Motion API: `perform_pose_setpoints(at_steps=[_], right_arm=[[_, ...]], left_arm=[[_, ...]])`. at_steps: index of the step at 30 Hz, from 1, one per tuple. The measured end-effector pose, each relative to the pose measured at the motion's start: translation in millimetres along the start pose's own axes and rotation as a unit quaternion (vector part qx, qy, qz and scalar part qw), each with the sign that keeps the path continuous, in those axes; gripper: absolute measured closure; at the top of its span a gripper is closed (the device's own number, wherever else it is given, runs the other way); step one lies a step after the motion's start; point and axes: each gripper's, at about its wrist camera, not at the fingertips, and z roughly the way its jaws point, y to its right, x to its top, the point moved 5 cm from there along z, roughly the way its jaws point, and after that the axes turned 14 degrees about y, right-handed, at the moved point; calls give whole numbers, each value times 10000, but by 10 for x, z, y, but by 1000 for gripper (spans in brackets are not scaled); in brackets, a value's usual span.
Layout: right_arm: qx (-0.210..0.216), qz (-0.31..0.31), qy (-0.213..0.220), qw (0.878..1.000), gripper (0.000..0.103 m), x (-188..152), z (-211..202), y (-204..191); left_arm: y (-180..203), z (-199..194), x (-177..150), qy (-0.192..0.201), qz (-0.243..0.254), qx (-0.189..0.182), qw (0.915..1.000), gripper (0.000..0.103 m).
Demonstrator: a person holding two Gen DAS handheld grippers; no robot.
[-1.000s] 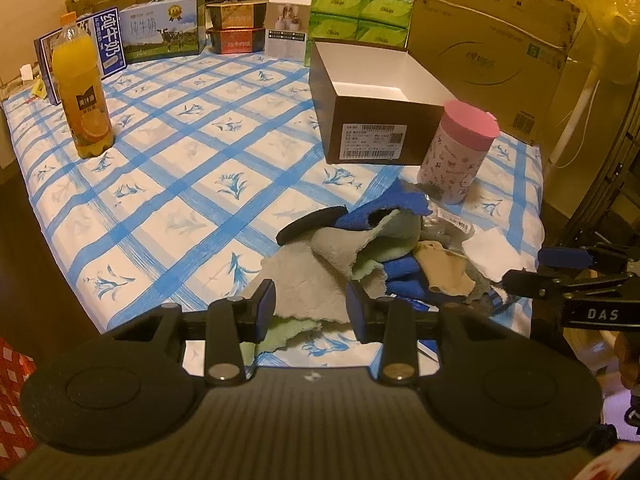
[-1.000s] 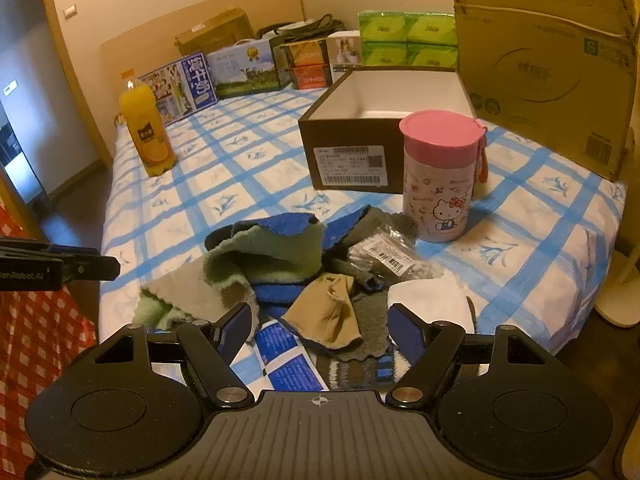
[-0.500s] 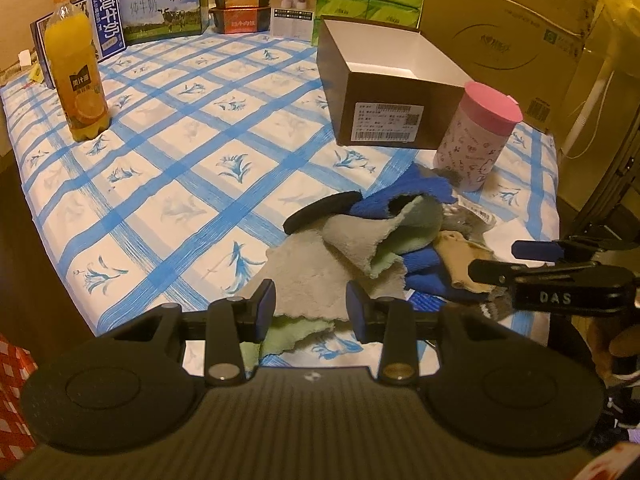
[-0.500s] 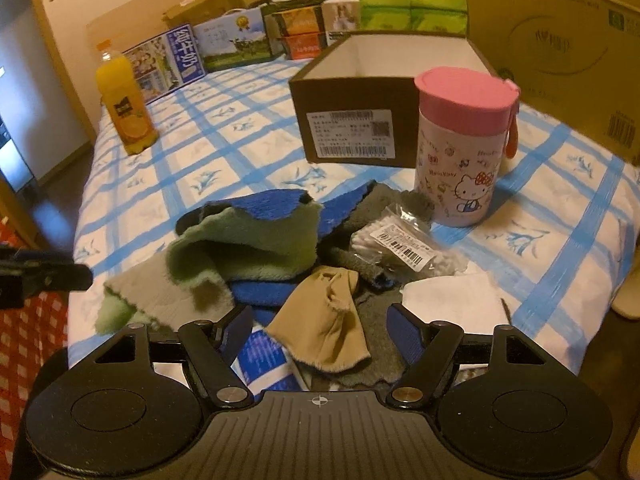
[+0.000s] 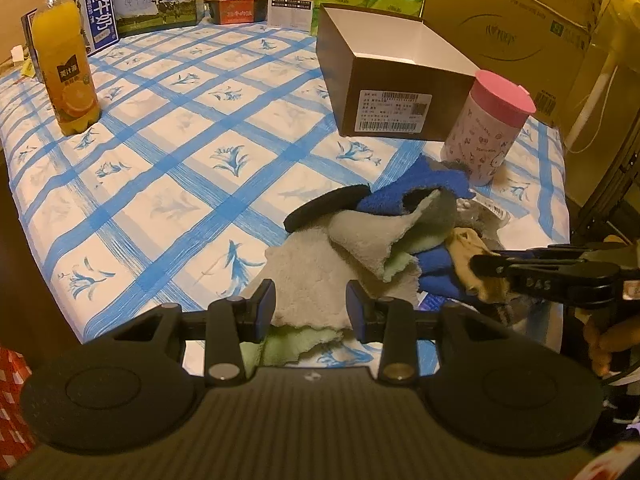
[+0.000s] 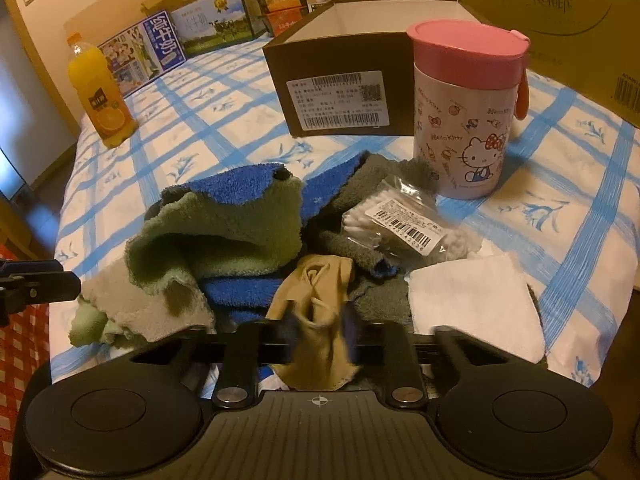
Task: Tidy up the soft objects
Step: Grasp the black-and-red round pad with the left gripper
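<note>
At the bed's (image 5: 168, 128) near right corner, the right gripper (image 6: 318, 334) is closing on a tan stocking (image 6: 316, 296) atop the cloth pile (image 6: 240, 232); the left gripper (image 5: 310, 306) hovers half-open, empty. Pinch only the stocking, then lift straight toward the open box (image 6: 340, 80).

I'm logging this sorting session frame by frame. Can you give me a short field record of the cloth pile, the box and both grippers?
surface: bed with blue-checked sheet
pile: green, blue, grey cloths, near edge of bed
box: open, behind pile, no cloth visible inside
right gripper: jaws closing on tan cloth
left gripper: part open, straddling pale cloth, not gripping
cup: upright, lidded
</note>
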Motion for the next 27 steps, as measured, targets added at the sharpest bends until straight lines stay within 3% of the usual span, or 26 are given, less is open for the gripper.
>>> perform_pose_setpoints(at_steps=[4, 15, 22, 27], right_arm=[[35, 7, 120, 9999, 97, 54, -87, 1], [9, -76, 801, 9968, 98, 418, -415, -68], [-25, -83, 892, 9960, 98, 554, -326, -56], [-86, -40, 833, 9965, 98, 557, -251, -10]], left_arm=[[-25, 40, -10, 13, 76, 7, 10000, 69], [-87, 320, 115, 105, 508, -162, 9985, 69], [-12, 693, 248, 153, 1041, -562, 9929, 69], [31, 991, 245, -41, 1332, -718, 9885, 69]])
